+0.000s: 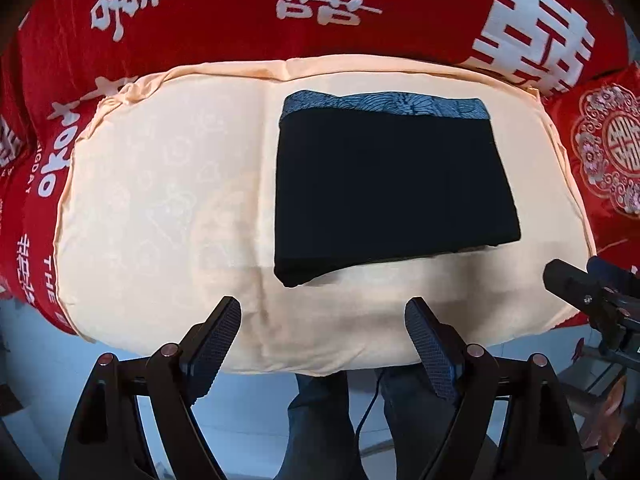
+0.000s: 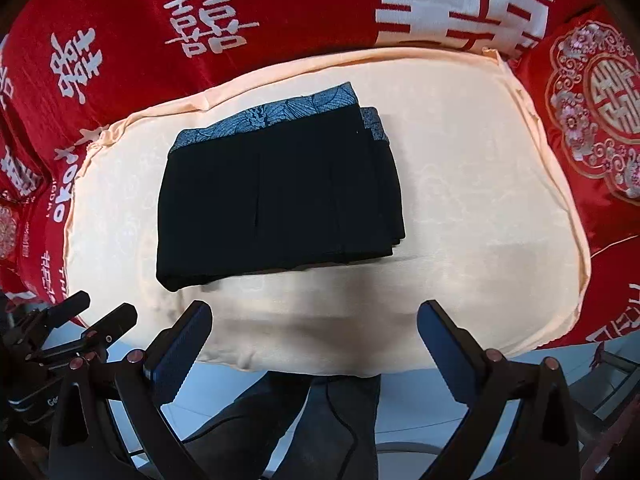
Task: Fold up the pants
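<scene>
Black folded pants (image 1: 384, 188) beyond both gaping jaws.

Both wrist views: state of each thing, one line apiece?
Black pants with blue patterned waistband: folded into a compact stack, lying flat.
Peach fabric cushion: flat, bearing the pants.
Left gripper: open, empty, off the pants.
Right gripper: open, empty, off the pants.

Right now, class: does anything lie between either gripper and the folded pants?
Nothing visible does. Only bare cream cushion separates the open left gripper and open right gripper from the pants.
</scene>
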Demonstrator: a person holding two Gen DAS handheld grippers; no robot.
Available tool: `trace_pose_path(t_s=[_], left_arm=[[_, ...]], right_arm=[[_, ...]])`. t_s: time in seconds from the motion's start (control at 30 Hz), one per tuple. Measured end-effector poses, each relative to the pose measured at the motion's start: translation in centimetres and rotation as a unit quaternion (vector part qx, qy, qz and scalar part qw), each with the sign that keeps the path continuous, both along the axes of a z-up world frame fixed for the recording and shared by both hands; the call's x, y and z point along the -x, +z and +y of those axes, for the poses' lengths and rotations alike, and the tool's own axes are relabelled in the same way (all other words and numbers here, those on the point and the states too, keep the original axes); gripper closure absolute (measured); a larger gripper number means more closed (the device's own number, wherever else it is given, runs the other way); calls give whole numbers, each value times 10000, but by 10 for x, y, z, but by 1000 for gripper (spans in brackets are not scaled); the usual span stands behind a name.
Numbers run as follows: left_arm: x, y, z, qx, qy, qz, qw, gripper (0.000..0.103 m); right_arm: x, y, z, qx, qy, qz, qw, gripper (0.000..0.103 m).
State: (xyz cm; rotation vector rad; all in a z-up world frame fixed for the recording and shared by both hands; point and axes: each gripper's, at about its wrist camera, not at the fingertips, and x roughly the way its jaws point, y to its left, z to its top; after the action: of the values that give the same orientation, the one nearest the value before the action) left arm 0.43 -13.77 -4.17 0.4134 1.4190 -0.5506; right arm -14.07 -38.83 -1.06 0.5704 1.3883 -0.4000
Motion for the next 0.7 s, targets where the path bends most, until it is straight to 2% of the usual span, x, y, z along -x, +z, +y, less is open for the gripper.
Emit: trace_pose_path(t_s=[0.1, 0.17, 0.7], left_arm=[[4, 3, -3, -26, -127, -53, 9999, 16], [5, 6, -4, -36, -157, -88, 9998, 0], [5, 11, -6, -196, -117, -124, 9997, 0]], right_arm=[[-1, 5, 6, 2, 51, -17, 10000, 1], [-3, 8, 10, -22, 94, -31, 9999, 1], [-15, 23, 24, 45, 130, -56, 9999, 1]])
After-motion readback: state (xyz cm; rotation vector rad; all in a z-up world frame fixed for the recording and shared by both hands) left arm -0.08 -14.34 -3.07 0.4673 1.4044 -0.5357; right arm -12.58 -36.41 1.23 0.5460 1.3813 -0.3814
